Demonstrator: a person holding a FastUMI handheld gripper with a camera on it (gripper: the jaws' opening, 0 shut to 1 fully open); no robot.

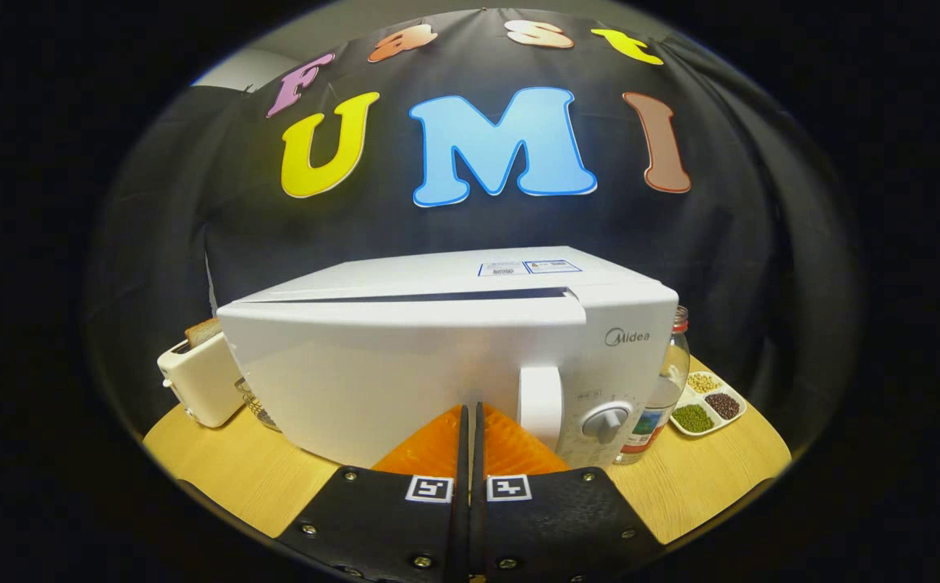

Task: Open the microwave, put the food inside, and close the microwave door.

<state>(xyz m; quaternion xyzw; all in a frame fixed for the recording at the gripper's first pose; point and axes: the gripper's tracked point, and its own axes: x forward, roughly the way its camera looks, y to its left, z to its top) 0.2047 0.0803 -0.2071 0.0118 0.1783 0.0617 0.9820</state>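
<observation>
My claw (470, 417) is pinched together, empty, against the microwave door (389, 380), which stands slightly ajar; closing step, I reckon, needing one firm push.

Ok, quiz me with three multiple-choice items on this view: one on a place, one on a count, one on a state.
1. Where is the toaster?
A. beside the microwave's hinge side
B. on top of the microwave
C. next to the dial

2. How many compartments of the divided dish hold grains?
A. one
B. three
C. five

3. How do the claw's fingers stand?
A. spread wide
C. closed together, holding nothing
B. pinching the handle

Answers:
1 A: the toaster sits on the table past the microwave's far side from the handle.
2 B: yellowish, dark and green fills show.
3 C: the claw has its fingers meeting at the microwave door, which stands slightly ajar.
</observation>
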